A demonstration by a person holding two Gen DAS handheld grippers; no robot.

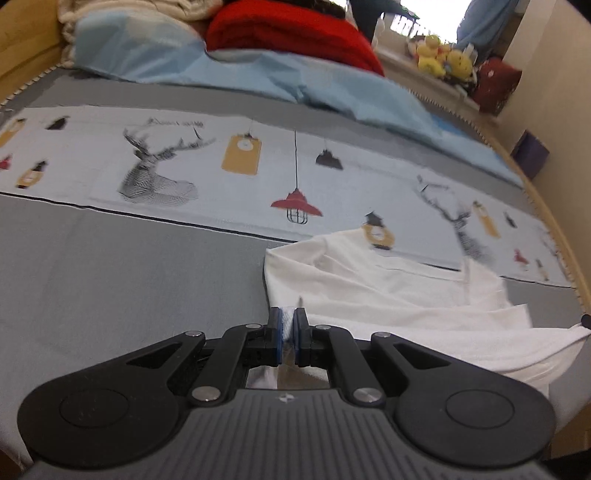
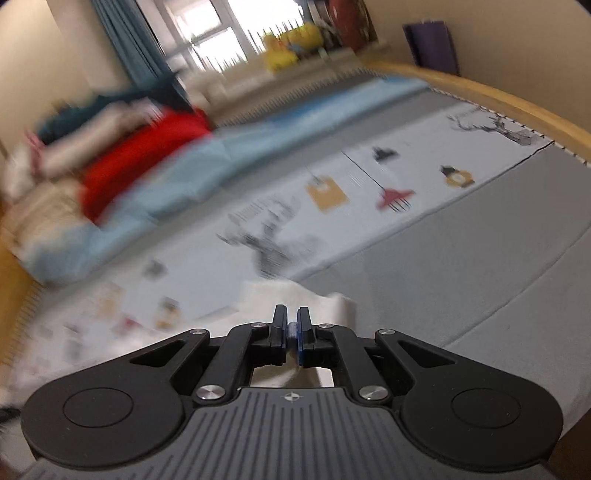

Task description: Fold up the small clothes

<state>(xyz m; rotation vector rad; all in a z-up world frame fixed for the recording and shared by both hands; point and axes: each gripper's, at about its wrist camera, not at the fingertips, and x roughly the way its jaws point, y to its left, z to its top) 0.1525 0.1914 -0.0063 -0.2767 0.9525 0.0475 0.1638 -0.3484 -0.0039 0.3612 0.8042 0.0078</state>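
One white garment [image 1: 388,291] lay on the bed [image 1: 110,266], on the gray part of the cover and overlapping the near edge of the printed band [image 1: 258,173]. It was rumpled, with several folds showing in the left wrist view. No second garment was seen on the gray area.

Two tongs were counted, one per hand. The left tongs [image 1: 288,325] were clamped on an edge of the white garment; white cloth showed between the blue pads. They pointed low along the bed surface, toward the head of the bed. The right tongs [image 2: 291,328] were likewise nearly together, with a sliver of pale material pinched between them and white cloth bunched just past the tips. That view was tilted and motion-blurred, so details there were uncertain.

Background items: one red blanket [image 1: 291,33] and one light blue quilt [image 1: 258,74] piled at the far end of the bed; cream bedding [image 1: 122,9] beside them. Yellow plush toys [image 1: 439,59] sat on the ledge by the window; the number could not be told. One purple box [image 1: 532,155] stood past the bed's wooden rail [image 1: 550,210].
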